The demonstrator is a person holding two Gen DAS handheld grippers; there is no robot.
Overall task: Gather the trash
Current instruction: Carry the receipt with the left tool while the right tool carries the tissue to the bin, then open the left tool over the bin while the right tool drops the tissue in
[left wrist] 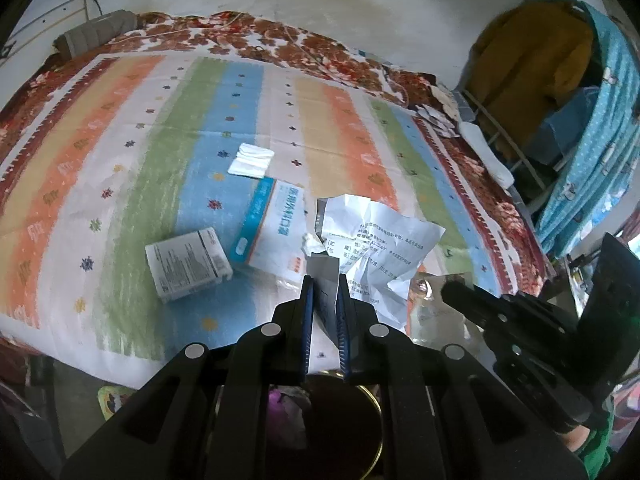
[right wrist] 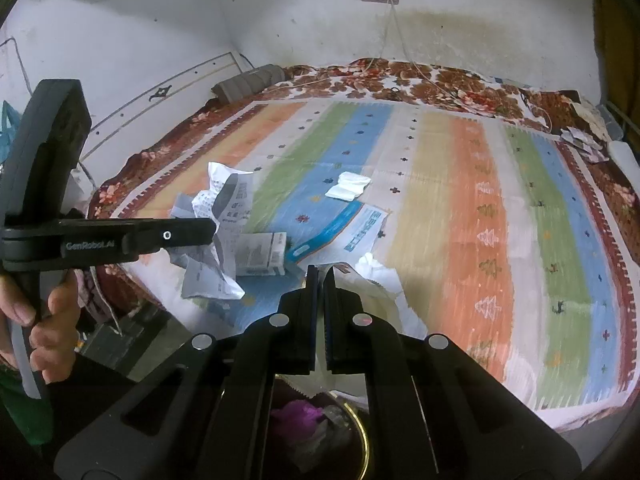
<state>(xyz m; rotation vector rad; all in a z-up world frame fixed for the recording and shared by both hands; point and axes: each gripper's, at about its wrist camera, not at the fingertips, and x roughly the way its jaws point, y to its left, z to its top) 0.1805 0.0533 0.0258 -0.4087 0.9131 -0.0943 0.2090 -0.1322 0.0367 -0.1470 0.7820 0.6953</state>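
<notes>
Grippers both above the bin (left wrist: 372,432) at the bed (right wrist: 460,184) edge. Left gripper (left wrist: 325,280) clamped on a crumpled leaflet (left wrist: 376,240), held up off the bed. Right gripper (right wrist: 319,272) jaws together, pinching a clear wrapper (right wrist: 384,280). Left on the striped blanket: box (left wrist: 188,266), blue-white packet (left wrist: 268,232), folded tissue (left wrist: 252,160), small white wad (left wrist: 314,244). Bin already holds purple and white waste.

I see a matt woven cloth with stripes (left wrist: 120,128) on the bed, and a crumpled printed paper (left wrist: 376,240) above it. The small box (left wrist: 188,264) looks like smooth cardboard, and my left gripper (left wrist: 325,280) is matt black plastic.
</notes>
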